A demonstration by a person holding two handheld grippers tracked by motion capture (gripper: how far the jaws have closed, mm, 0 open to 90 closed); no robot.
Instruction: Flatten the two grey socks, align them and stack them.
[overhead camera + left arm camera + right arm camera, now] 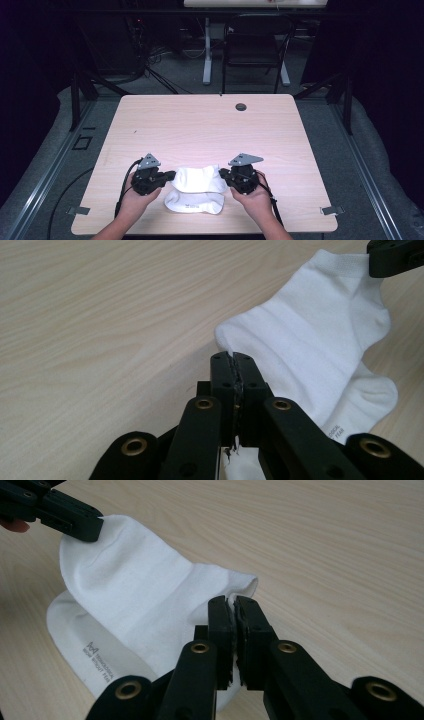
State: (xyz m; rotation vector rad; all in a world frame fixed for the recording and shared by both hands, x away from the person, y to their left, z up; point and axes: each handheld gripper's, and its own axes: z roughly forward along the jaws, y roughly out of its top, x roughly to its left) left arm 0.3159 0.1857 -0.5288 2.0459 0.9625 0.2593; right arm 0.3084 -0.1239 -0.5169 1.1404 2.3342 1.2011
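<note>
A white sock is stretched between my two grippers, just above the table. My left gripper is shut on its left end, and my right gripper is shut on its right end. In the left gripper view the jaws pinch the sock's edge, with the other gripper at the far end. In the right gripper view the closed jaws hold the sock by its rim. A second white sock with small printed lettering lies flat underneath.
The light wooden table has a round grommet hole near its far edge. Beyond the table stand a black chair and a white desk leg. Cables trail from both grippers over the front edge.
</note>
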